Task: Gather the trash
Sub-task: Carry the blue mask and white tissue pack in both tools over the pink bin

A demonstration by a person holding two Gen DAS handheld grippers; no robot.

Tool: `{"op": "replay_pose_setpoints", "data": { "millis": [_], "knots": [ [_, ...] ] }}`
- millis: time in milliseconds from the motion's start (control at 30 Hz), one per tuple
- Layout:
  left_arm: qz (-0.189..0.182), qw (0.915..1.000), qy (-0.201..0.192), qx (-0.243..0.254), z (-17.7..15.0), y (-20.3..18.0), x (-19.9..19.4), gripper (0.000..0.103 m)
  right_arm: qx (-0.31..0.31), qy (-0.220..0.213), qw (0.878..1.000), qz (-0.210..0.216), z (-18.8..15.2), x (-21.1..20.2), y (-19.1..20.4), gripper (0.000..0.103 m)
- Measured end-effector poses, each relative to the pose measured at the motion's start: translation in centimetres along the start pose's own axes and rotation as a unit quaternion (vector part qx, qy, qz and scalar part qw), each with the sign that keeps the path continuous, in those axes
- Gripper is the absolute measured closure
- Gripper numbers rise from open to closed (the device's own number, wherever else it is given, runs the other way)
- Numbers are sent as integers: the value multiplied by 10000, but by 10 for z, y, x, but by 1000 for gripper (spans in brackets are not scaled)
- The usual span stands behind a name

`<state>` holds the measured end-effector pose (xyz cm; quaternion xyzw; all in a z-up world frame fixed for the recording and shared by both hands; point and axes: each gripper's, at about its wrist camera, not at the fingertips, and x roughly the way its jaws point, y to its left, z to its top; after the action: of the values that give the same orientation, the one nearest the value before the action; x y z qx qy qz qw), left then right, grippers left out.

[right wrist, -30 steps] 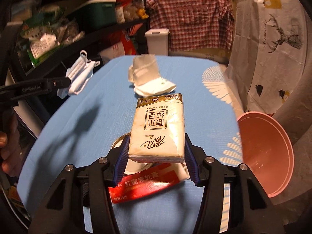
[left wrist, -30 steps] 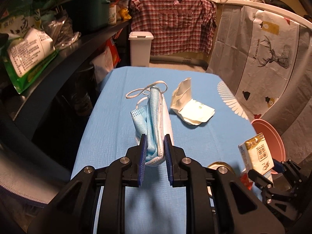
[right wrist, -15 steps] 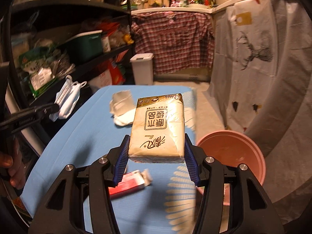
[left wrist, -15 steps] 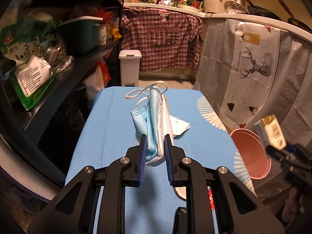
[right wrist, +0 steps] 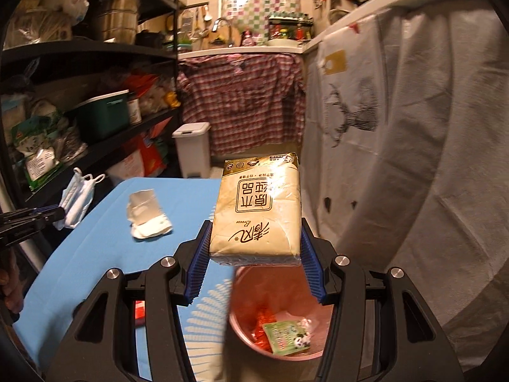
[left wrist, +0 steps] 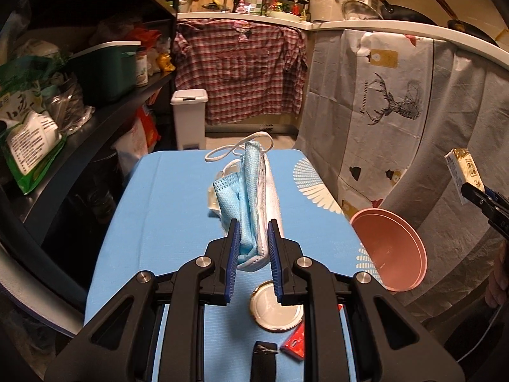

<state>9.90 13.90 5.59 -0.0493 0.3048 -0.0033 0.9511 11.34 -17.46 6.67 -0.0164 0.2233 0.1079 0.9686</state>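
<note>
The cream tissue pack carries large brown Chinese characters in a frame, seen upside down, reading 原木纯品, and below them, towards the pack's near edge, a brush-style logo with the small word "Breeze". On the shelf, a green-and-white bag bears Chinese print too small to read. The deer-print sheet shows lettering beside the deer, illegible.

A folded blue-and-white face mask stands upright, pinched at its lower end, loops on top. A cream tissue pack hangs above the pink trash bin, which holds wrappers. A crumpled white tissue lies on the blue table.
</note>
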Motion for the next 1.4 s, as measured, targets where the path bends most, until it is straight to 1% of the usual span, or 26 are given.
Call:
{"op": "replay_pose_setpoints", "data": {
  "millis": [100,233,533,967,1400],
  "knots": [
    [-45,10000,8,60,-1,-8,3,85,90,0,9999,-132,-8,5,-11,50],
    [-97,9999,8,130,-1,-19,9,85,236,102,9996,-142,-18,10,-20,50],
    [-260,9994,-12,220,2,-43,22,85,358,159,9990,-215,-23,20,-34,50],
    [-429,9983,100,392,-2,-71,47,85,426,229,9981,-371,-31,29,-51,50],
    [-546,9968,165,557,-2,-93,63,85,429,283,9979,-391,-34,36,-54,50]
  ]
}}
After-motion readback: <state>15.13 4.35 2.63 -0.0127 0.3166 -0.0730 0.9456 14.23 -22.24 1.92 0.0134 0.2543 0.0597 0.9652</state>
